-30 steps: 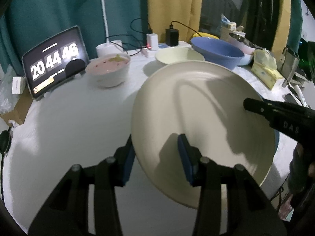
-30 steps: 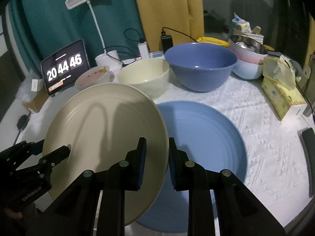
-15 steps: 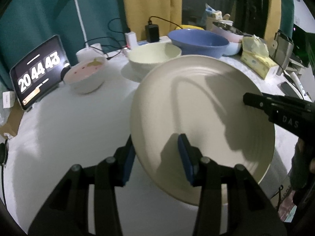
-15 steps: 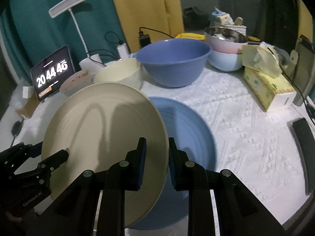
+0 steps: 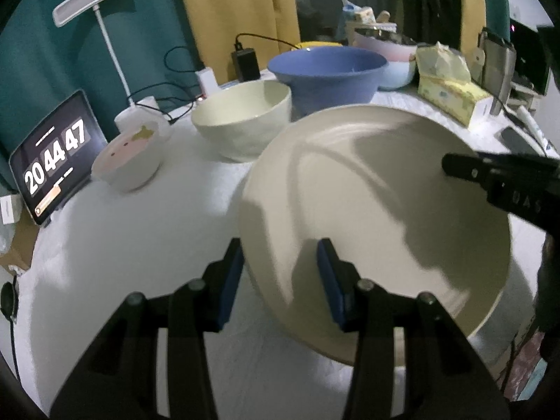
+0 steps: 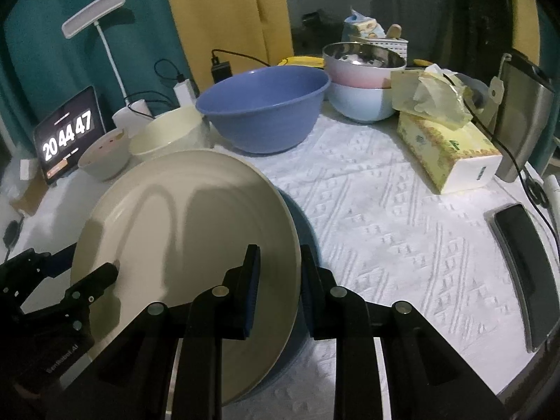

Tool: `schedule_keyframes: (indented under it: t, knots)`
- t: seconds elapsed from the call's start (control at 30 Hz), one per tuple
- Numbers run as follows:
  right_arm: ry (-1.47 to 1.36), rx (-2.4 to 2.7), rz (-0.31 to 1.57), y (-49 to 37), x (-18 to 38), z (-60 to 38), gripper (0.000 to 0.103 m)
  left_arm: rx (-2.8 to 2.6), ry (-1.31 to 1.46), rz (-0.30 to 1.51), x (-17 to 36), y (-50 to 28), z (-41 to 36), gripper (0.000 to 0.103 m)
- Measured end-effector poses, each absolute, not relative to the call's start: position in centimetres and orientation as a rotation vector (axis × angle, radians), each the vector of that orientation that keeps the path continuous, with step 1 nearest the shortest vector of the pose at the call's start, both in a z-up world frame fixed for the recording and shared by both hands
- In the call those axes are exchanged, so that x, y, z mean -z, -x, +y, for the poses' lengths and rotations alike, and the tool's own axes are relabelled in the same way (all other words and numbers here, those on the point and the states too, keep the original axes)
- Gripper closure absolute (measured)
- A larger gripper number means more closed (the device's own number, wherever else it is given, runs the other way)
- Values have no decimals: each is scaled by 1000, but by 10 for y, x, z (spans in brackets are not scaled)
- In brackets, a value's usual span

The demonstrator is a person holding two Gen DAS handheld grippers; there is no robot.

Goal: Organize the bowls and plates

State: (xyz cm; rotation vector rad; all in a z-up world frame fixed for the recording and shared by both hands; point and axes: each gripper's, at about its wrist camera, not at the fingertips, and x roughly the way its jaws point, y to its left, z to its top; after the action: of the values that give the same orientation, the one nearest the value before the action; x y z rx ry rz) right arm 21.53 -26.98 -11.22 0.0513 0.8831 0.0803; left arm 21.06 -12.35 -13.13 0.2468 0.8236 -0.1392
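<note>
Dim room, cool cast, strong fisheye bending at the dark corners.
Light is falling from above, throwing soft finger shadows across the cream plate (image 5: 378,217), whose rim is smearing with motion blur; left of the plate, the tablet clock (image 5: 56,161) is glowing brightest, while the yellow curtain (image 6: 224,17) behind is staying murky.

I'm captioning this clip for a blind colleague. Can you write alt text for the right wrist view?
Two grippers hold a cream plate by opposite rims, the right gripper on its near right edge and the left gripper on its left, above a blue plate on a white tablecloth. Behind stand a blue bowl, a cream bowl and a tablet clock.
</note>
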Motion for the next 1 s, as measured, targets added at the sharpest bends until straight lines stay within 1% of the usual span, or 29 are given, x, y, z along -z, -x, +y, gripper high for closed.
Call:
schedule_keyframes:
  t: [0.13, 0.43, 0.5, 0.53, 0.57, 0.67, 0.77, 0.8, 0.87, 0.9, 0.97, 1.0]
  knots:
    - [-20, -47, 870, -215, 113, -274, 79, 117, -273, 805, 132, -214, -124, 58]
    - [-33, -23, 891, -215, 121, -288, 78, 114, -156, 889, 141, -223, -106, 57]
    - [-47, -24, 913, -216, 126, -290, 76, 119, -144, 889, 141, -222, -106, 57]
    - [-57, -31, 919, -215, 129, -290, 70, 123, -130, 886, 141, -222, -105, 56]
    - [-64, -34, 924, -215, 130, -290, 68, 122, -113, 882, 140, -223, -103, 56]
    - [-84, -52, 924, -214, 131, -291, 68, 115, -45, 863, 137, -226, -96, 56]
    - [-105, -60, 924, -215, 133, -292, 66, 118, 3, 907, 144, -234, -93, 55]
    - [-115, -69, 927, -215, 134, -292, 66, 128, 29, 919, 148, -236, -92, 54]
    - [-160, -91, 935, -216, 138, -294, 63, 135, 69, 934, 151, -238, -91, 45]
    - [-179, -97, 938, -217, 139, -294, 62, 138, 86, 937, 152, -239, -90, 43]
    - [-216, -113, 944, -218, 141, -296, 60, 152, 129, 942, 155, -241, -87, 35]
    - [-231, -119, 944, -219, 142, -296, 60, 157, 148, 943, 156, -242, -85, 33]
